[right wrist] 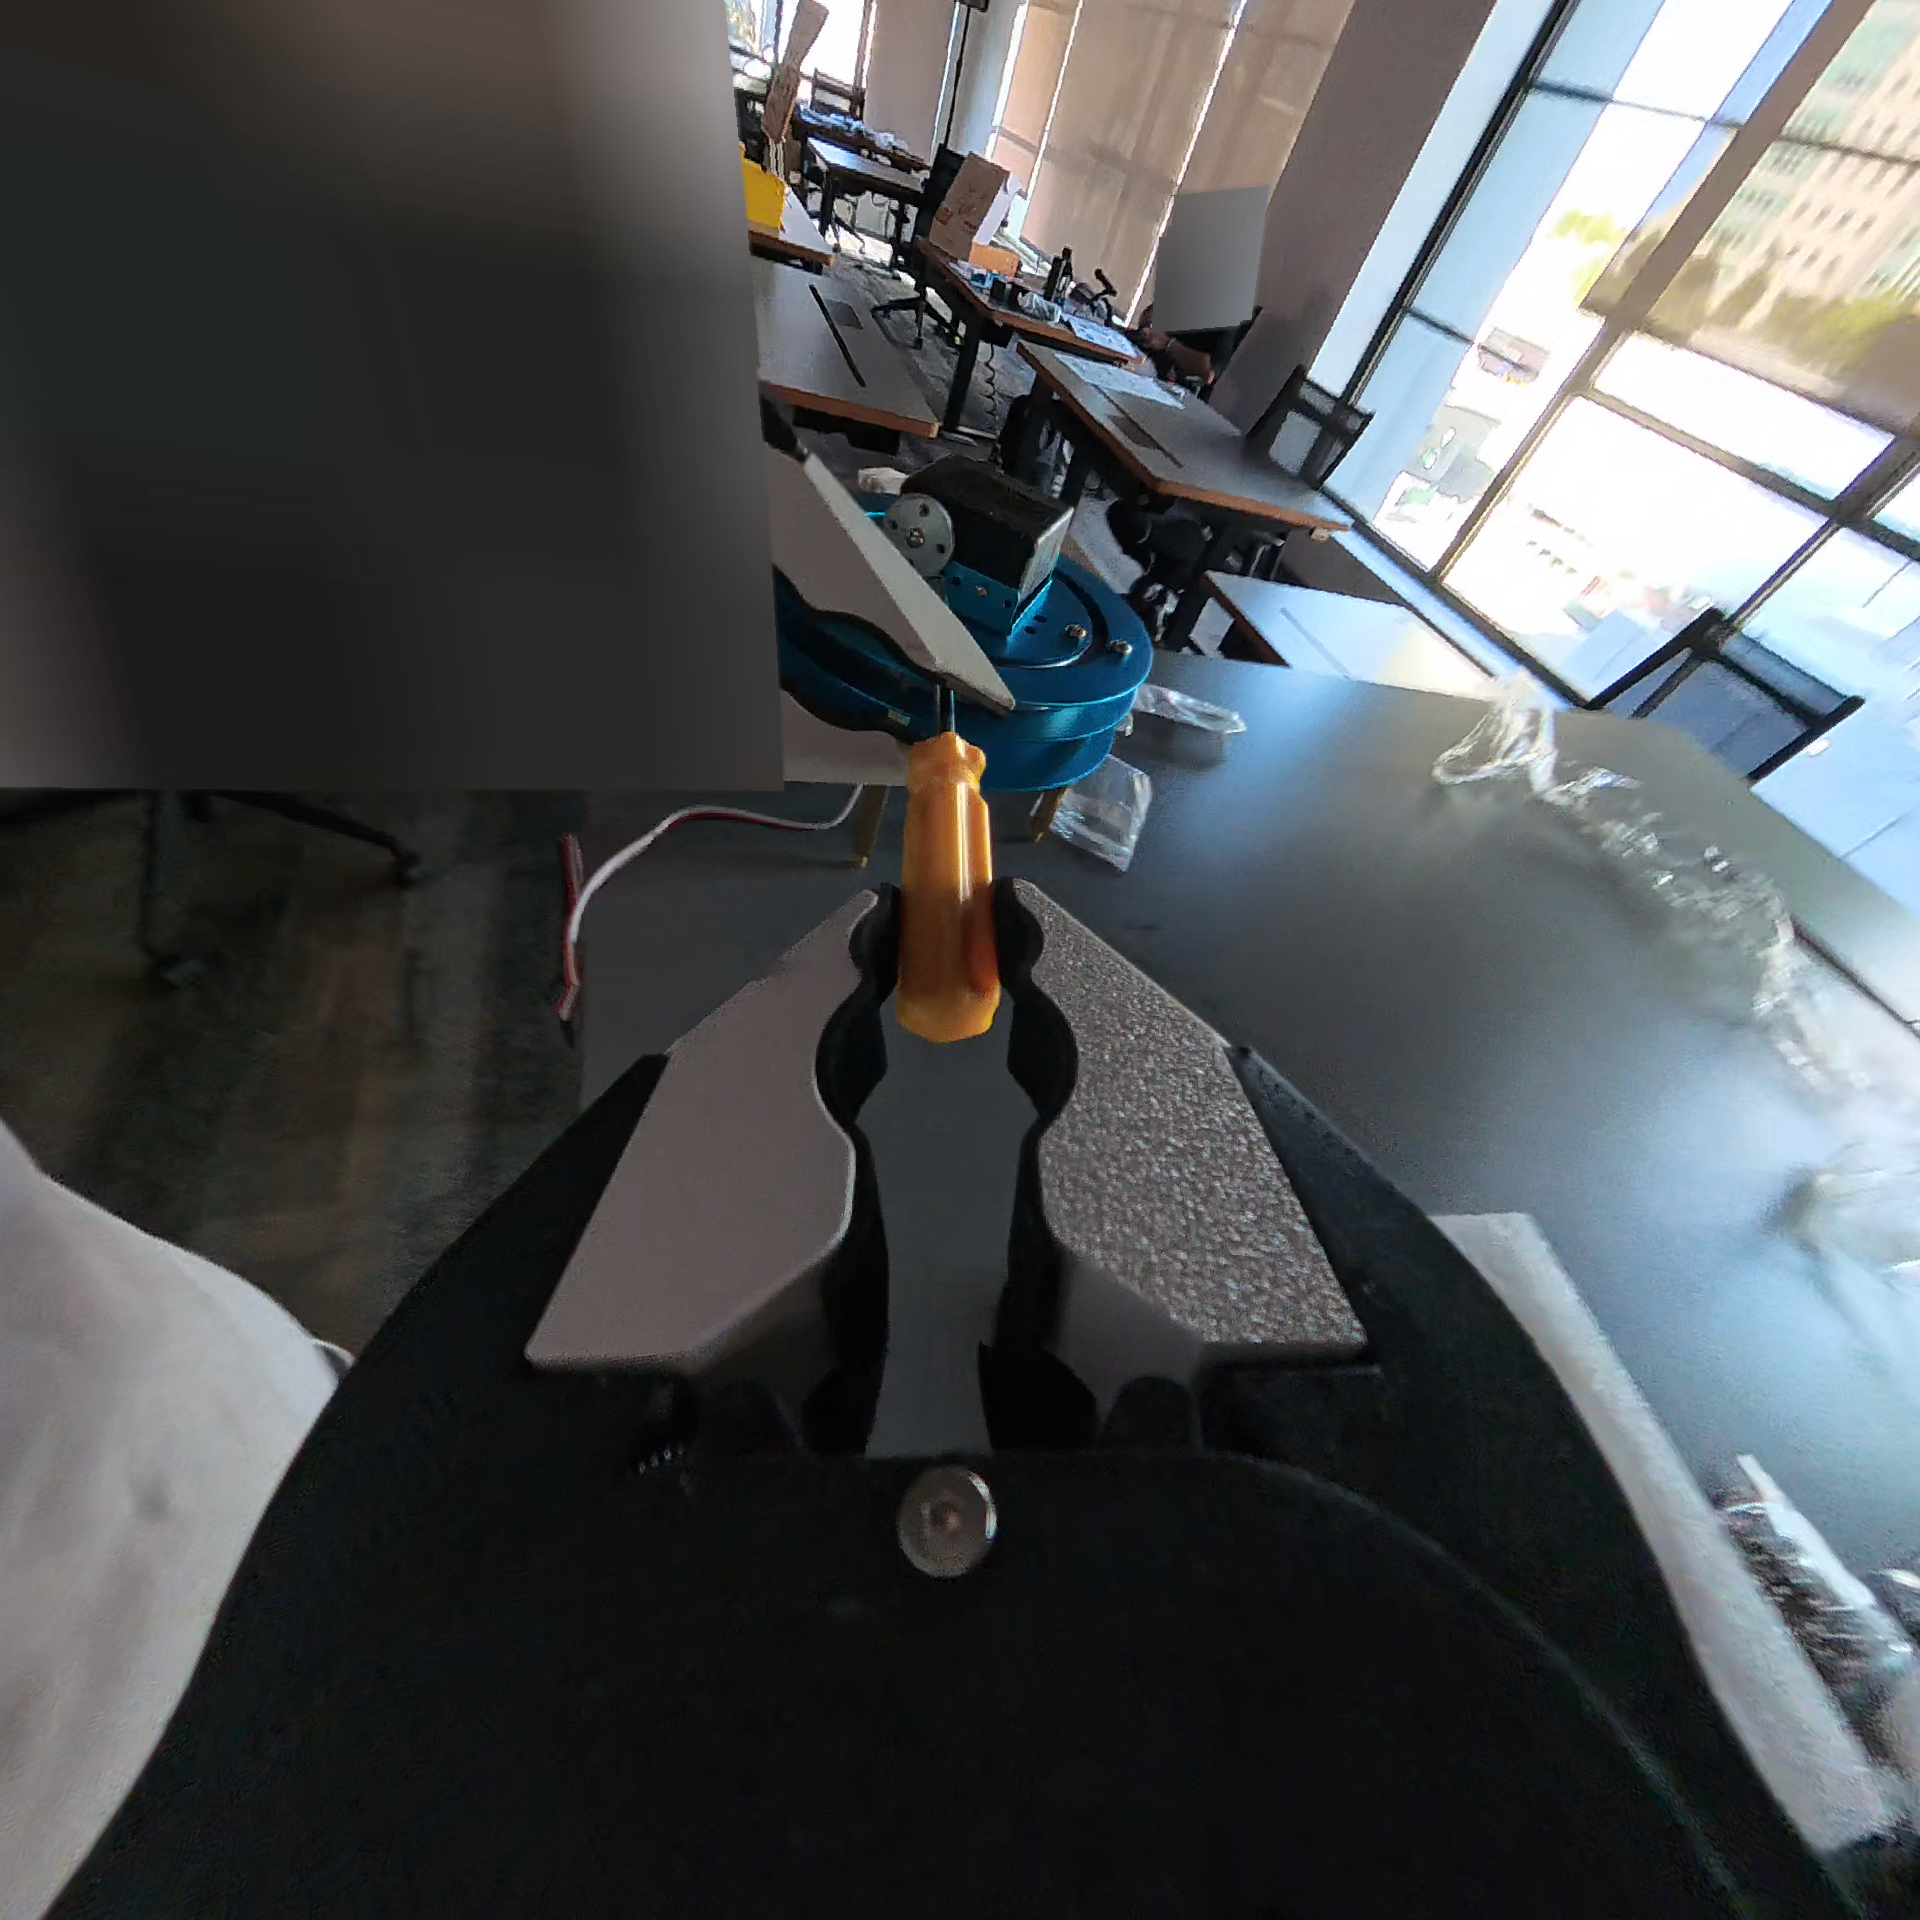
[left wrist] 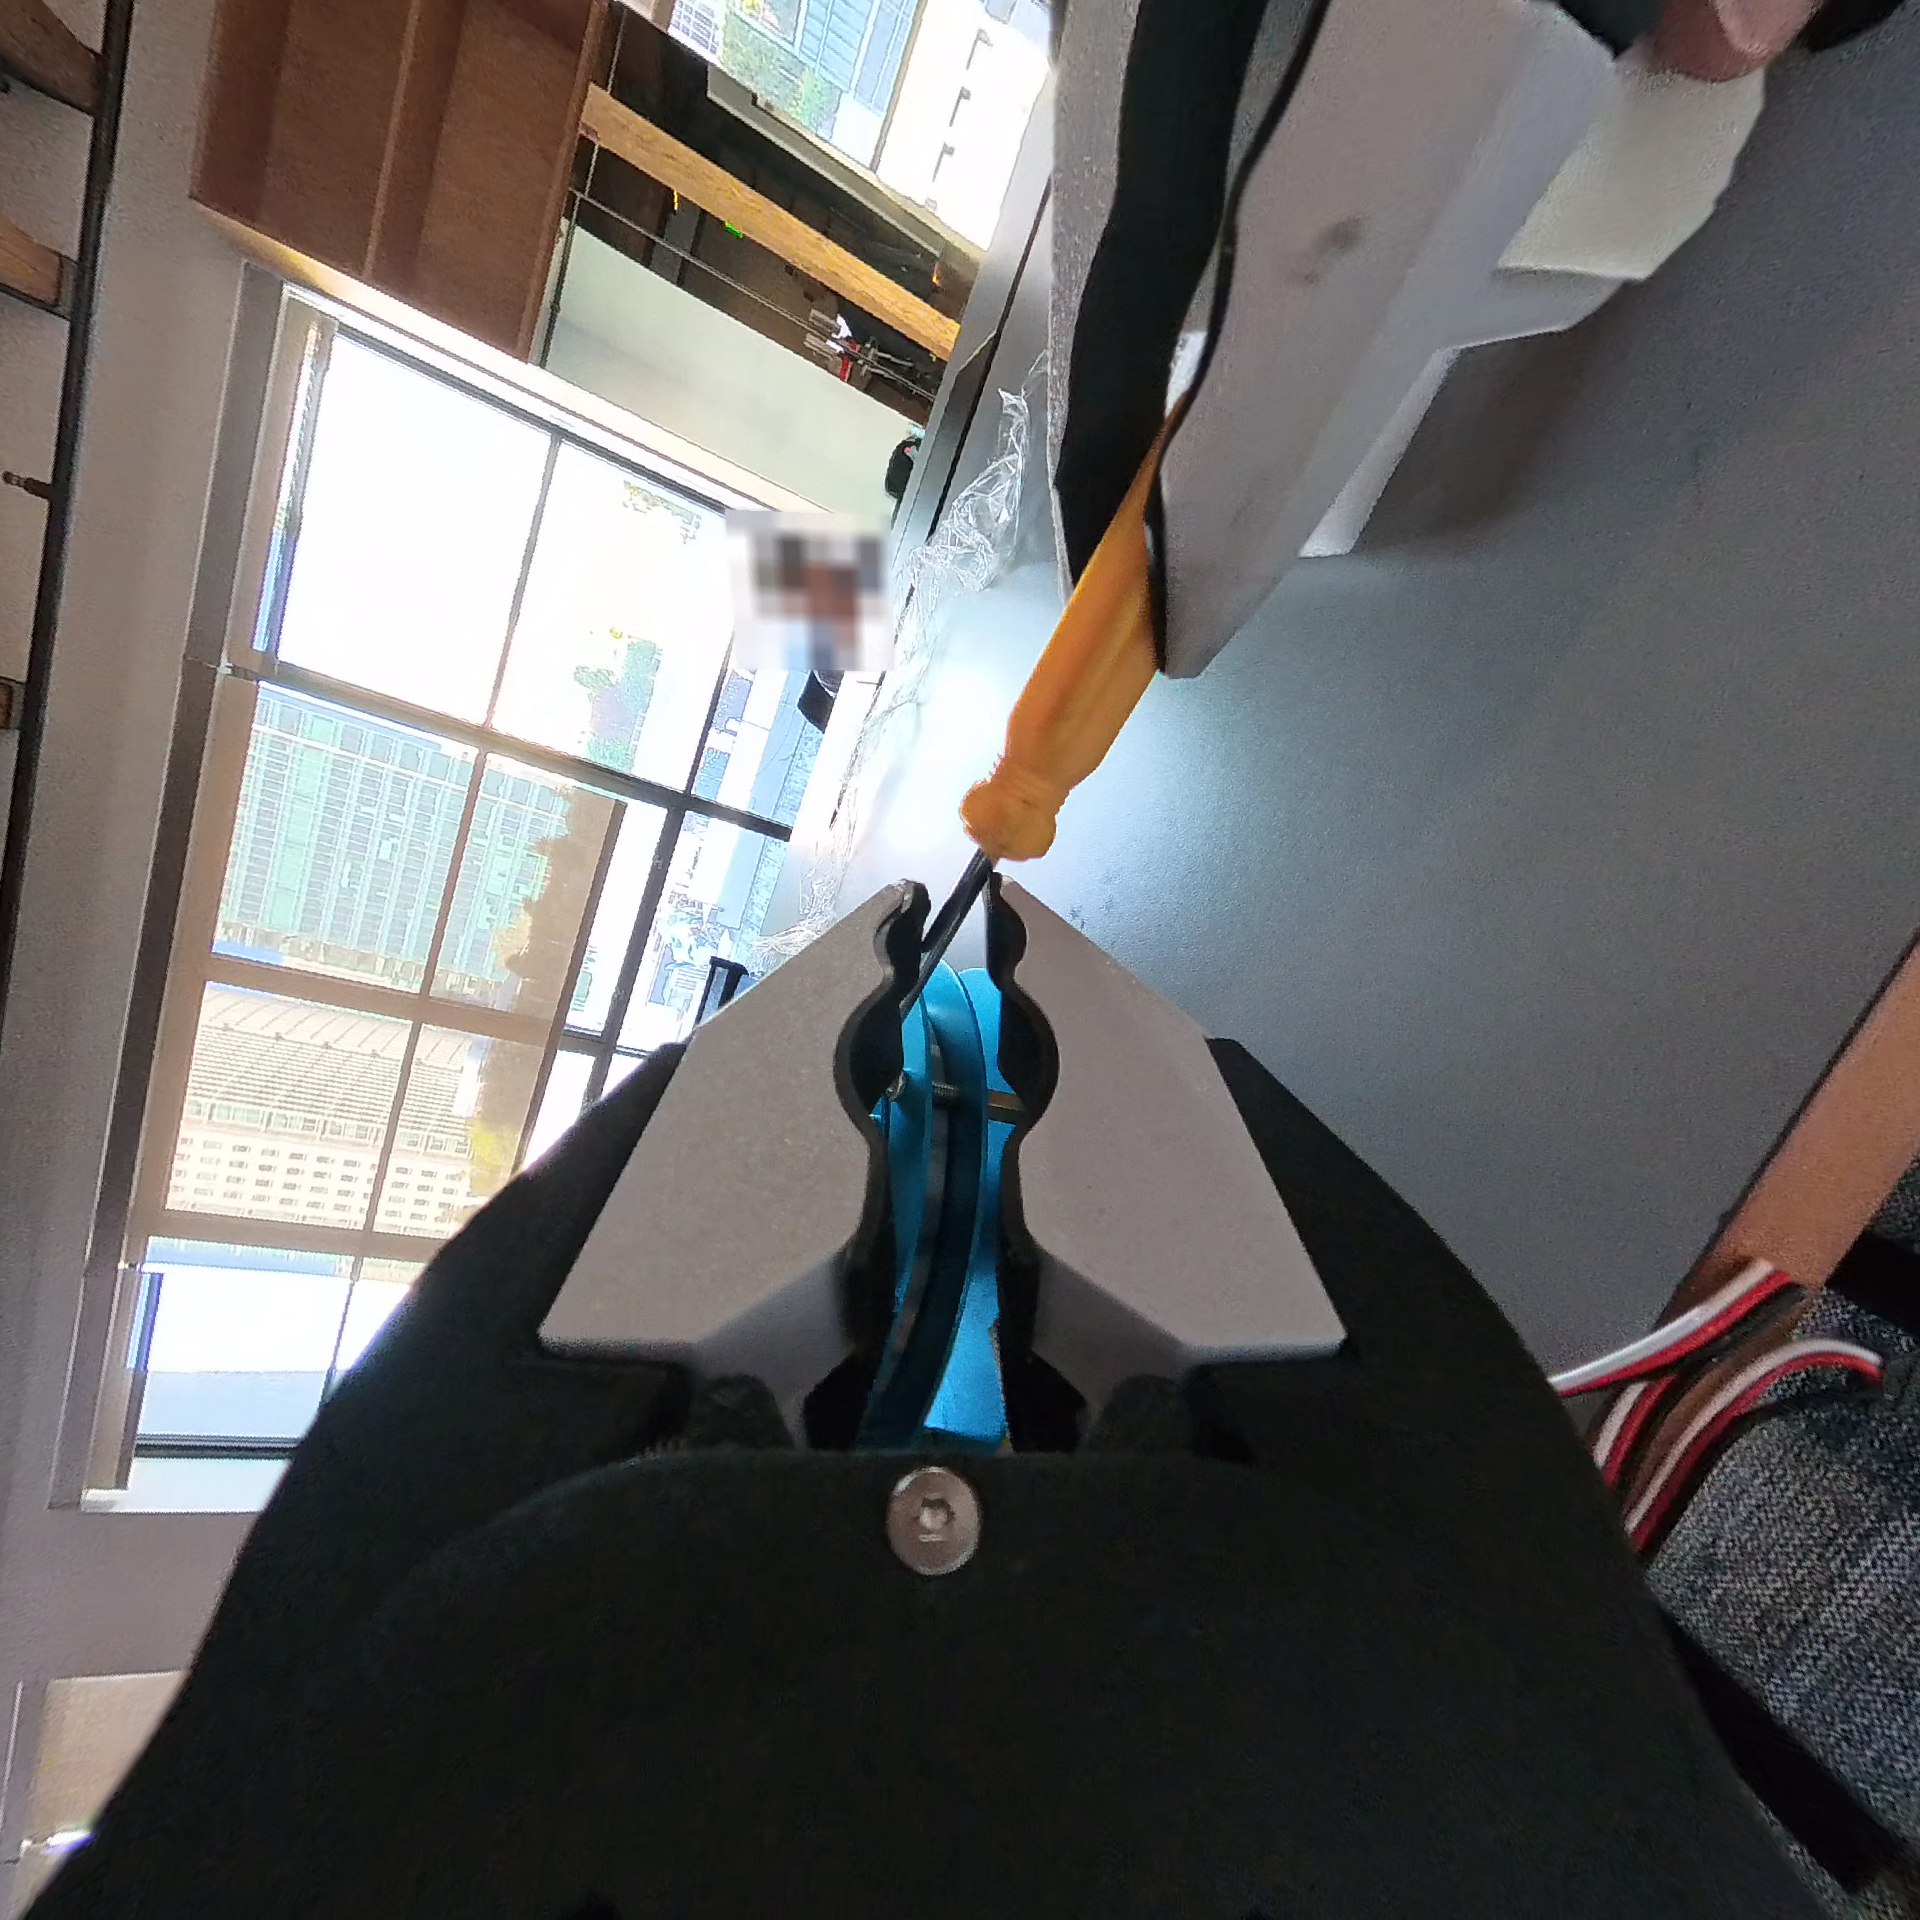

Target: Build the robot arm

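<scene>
Fingers of the right gripper (right wrist: 940, 914) are clenching the amber handle of a small screwdriver (right wrist: 943, 894), its thin black shaft pointing away toward a blue round metal base (right wrist: 1081, 665). Just beyond, the left gripper (left wrist: 954, 896) is gripping that blue base between its fingers, with the shaft passing between their tips; whether the tip is touching a screw cannot be told. A small motor block (right wrist: 987, 525) is sitting on the base. Crumpled clear plastic wrap (right wrist: 1621, 790) is lying farther off on the dark surface (right wrist: 1351, 935), near red-white wires (right wrist: 623, 862).

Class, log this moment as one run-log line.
right hand-held gripper: shut on orange screwdriver | left hand-held gripper: grips blue round assembly | shaft between left tips
</scene>
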Tool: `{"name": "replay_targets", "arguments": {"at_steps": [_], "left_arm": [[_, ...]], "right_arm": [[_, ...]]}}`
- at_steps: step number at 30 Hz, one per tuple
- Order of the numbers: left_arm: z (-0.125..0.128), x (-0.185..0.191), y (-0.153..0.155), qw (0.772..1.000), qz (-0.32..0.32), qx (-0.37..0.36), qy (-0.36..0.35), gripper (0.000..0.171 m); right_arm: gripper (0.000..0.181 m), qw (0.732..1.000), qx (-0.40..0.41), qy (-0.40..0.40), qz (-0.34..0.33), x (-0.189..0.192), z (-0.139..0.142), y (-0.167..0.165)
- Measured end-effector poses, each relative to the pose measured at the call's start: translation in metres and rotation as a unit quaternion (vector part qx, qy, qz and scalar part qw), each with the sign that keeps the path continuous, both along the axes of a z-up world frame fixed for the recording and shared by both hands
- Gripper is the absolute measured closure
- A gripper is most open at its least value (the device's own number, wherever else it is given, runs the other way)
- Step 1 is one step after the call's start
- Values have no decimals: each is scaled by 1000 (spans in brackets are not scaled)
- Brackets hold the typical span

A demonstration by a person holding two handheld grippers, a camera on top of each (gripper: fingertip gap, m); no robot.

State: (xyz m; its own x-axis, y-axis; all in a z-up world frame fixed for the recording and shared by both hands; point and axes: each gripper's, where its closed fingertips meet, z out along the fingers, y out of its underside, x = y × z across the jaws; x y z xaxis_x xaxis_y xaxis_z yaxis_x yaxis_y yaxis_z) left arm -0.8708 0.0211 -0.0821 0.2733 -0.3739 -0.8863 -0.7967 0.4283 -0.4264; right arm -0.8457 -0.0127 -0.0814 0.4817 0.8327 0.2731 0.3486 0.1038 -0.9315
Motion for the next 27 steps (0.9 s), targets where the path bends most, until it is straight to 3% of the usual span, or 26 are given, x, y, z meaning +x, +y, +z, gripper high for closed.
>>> {"name": "replay_targets", "arguments": {"at_steps": [8,12,15,18,20,23,25,27], "left_arm": [[3,-3,0,1000,2,-5,-22,161],[1,-7,-5,999,-9,-21,-33,137],[8,-19,-14,994,-26,-67,-87,127],[42,-42,-22,970,-51,-106,-214,127],[54,-72,-6,947,-27,-143,-287,129],[30,-98,22,897,-5,-287,-337,97],[26,-97,26,868,-41,-336,-364,99],[21,-94,28,865,-64,-353,-351,111]], "right_arm": [[165,993,-101,59,8,-4,6,-3],[165,992,-108,64,14,-4,8,0],[165,993,-101,60,14,-5,8,1],[165,994,-96,59,12,-6,8,0],[165,993,-96,61,11,-7,8,0],[165,994,-90,64,7,-9,10,-1],[165,995,-79,59,2,-11,11,-1],[165,996,-67,51,-7,-12,11,-2]]}}
